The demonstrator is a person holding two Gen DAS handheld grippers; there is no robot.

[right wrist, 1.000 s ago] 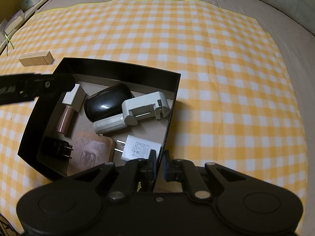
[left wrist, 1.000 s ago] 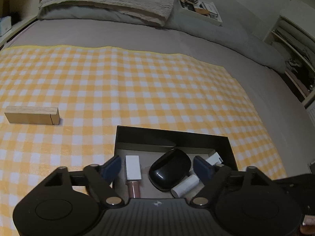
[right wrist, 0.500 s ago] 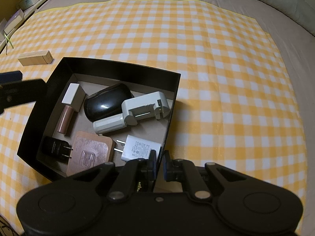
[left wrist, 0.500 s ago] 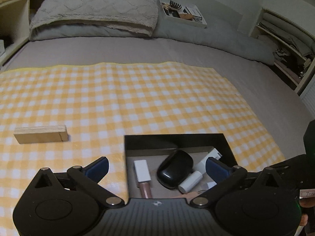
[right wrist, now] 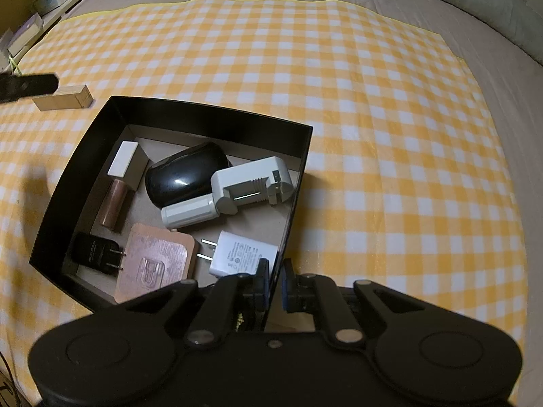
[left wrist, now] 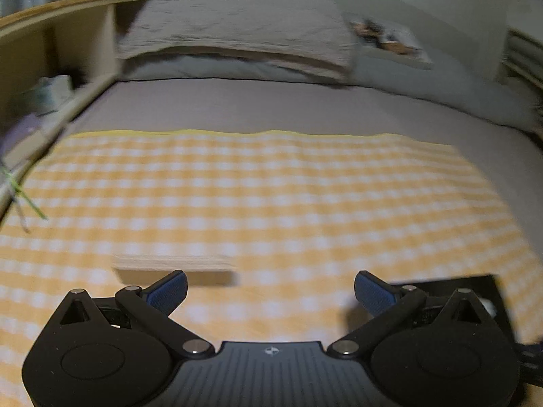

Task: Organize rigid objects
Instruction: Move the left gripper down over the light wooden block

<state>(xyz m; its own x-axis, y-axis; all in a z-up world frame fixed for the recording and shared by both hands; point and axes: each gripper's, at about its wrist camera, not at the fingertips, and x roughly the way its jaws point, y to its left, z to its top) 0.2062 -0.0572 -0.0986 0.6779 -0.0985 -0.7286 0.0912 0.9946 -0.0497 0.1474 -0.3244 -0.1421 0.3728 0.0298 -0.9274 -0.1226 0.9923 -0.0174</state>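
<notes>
Wooden block [left wrist: 173, 266], flat on the checked cloth [left wrist: 271, 186], left of the black box [right wrist: 190, 112]. Best straddled across its narrow width, then closed squarely. Just beyond the left gripper [left wrist: 269, 291], toward its left finger; jaws spread wide, empty. Right gripper [right wrist: 273, 279] clamped on the box's near wall.

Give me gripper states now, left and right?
Left gripper: open, fingers wide, nothing between them.
Right gripper: shut on the black box wall.
</notes>
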